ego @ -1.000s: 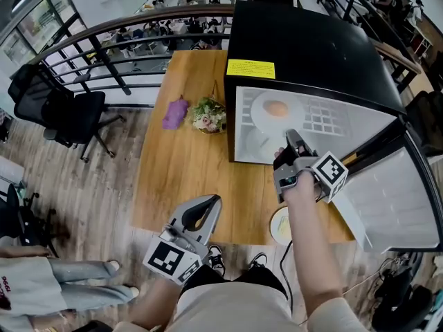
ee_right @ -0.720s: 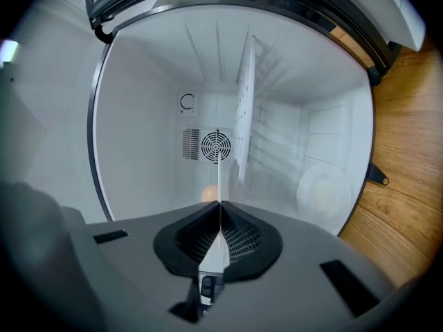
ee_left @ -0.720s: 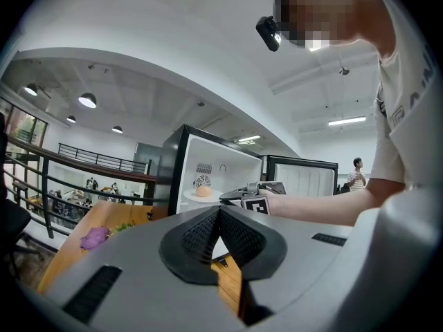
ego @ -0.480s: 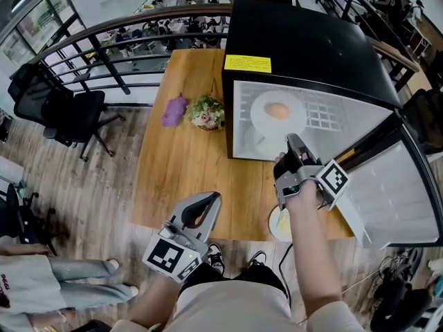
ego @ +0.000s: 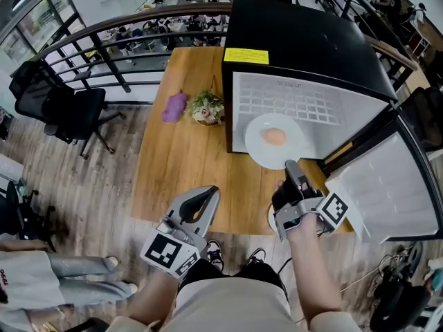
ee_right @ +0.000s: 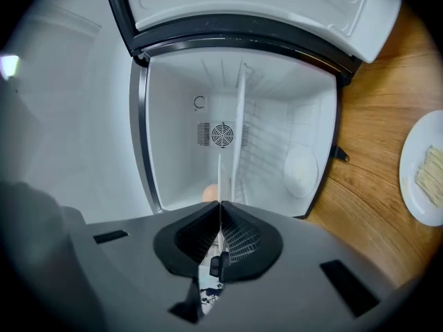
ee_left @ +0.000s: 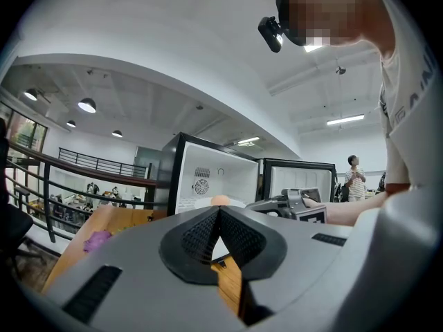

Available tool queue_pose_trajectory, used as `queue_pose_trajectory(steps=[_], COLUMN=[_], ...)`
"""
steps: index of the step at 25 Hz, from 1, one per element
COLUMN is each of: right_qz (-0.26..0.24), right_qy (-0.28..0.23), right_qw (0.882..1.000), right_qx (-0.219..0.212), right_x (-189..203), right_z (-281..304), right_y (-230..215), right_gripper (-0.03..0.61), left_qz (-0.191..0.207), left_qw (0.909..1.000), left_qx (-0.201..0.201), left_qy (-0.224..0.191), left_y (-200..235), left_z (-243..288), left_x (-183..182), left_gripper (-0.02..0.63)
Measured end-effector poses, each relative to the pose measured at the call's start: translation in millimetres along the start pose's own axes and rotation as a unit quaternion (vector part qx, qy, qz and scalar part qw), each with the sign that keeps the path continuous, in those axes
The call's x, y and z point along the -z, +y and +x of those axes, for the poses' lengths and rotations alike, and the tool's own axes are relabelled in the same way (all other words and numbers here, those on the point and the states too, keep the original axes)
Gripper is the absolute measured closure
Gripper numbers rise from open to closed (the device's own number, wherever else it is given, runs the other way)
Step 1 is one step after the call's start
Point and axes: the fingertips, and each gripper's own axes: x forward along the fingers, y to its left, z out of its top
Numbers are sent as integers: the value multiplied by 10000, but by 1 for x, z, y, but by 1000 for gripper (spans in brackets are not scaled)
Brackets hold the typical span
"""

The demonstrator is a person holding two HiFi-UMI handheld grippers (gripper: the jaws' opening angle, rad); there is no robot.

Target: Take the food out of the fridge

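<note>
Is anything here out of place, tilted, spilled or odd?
Nothing is spilled or broken. Only this stands out: the white plate carrying round orange food is gripped just at its rim by the right gripper, in front of the open fridge, so it might tip.

fridge (ego: 311, 47): black shell, slight sheen; smooth white plastic lining | table (ego: 180, 171): smooth wood | plate (ego: 257, 149): glossy white | floor (ego: 83, 185): matt wood planks

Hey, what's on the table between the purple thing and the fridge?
A leafy bunch lies between the purple thing and the fridge, close to the fridge's side; the head view shows it.
</note>
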Motion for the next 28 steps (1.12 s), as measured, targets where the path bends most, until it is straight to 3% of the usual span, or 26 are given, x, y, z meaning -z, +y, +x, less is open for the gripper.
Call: queue_pose_trajectory(steps=[12, 28], right_qz=[-5, 147], right_qy=[481, 927], right_qw=[9988, 9953], right_qx=[34, 221], right_x=[56, 116], right_z=[-54, -117], right_y=[-39, -138], right_gripper=[552, 552], left_qz=[-6, 6], left_qw=[10000, 9998], left_qx=[7, 98], left_qy=[25, 192], left_y=[-15, -22], left_z=[-9, -13], left_x=[5, 14], left_gripper=[609, 609])
